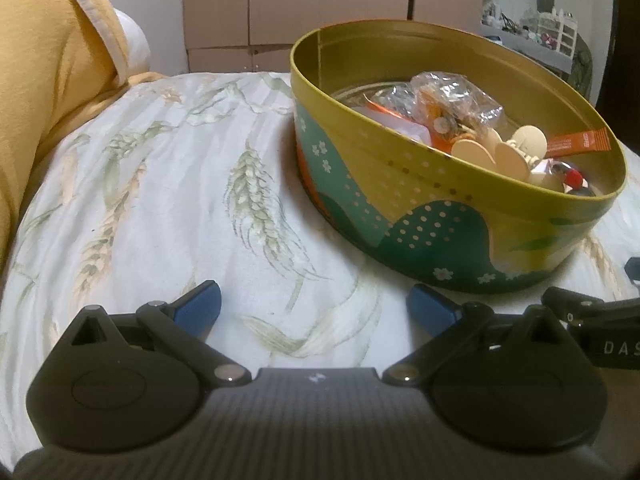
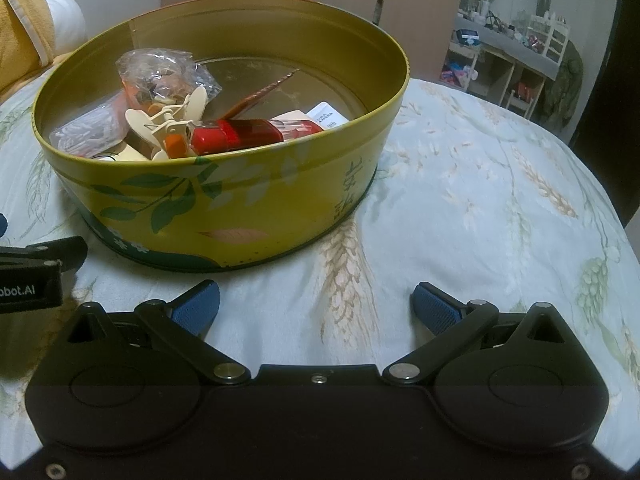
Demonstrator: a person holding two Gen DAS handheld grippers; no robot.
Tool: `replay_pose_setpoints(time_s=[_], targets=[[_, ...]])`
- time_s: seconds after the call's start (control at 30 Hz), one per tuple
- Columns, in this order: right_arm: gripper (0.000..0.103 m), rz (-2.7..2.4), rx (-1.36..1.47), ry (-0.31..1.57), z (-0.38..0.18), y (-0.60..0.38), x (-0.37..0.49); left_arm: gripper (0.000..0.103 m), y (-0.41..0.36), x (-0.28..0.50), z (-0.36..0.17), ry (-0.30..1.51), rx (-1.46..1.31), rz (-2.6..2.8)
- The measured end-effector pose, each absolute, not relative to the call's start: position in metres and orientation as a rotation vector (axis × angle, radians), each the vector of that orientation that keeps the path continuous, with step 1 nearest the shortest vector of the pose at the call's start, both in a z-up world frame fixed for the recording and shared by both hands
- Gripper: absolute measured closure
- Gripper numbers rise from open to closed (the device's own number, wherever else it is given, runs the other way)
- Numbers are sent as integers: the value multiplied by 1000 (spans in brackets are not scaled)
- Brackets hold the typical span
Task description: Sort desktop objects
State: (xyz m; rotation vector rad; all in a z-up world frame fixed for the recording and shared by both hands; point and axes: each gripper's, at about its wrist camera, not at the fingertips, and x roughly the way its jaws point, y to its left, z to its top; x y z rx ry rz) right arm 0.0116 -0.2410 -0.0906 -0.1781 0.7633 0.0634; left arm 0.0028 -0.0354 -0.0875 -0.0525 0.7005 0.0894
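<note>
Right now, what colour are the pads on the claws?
Blue, on black arms; the right claw's pads show it best, in the right wrist view.

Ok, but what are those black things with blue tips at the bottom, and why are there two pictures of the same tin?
Those are two grabbing tools that a person holds, one in each hand. Each carries a small camera looking forward along its two fingers, so you get one picture per tool. The left gripper shows the round tin from its left side; the right gripper sees it from the other side. Both are open and hold nothing. The tin sits on a cloth with a wheat pattern. Inside are small things: a red stapler-like thing, cream clips and a crinkly plastic bag.
</note>
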Motion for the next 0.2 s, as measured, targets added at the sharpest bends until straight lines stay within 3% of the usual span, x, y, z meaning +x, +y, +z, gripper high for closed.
replay_pose_setpoints(time_s=[0.2], targets=[[0,63,-178,754,-92,-241,12,0,-38,3,-89,696,-33,98]])
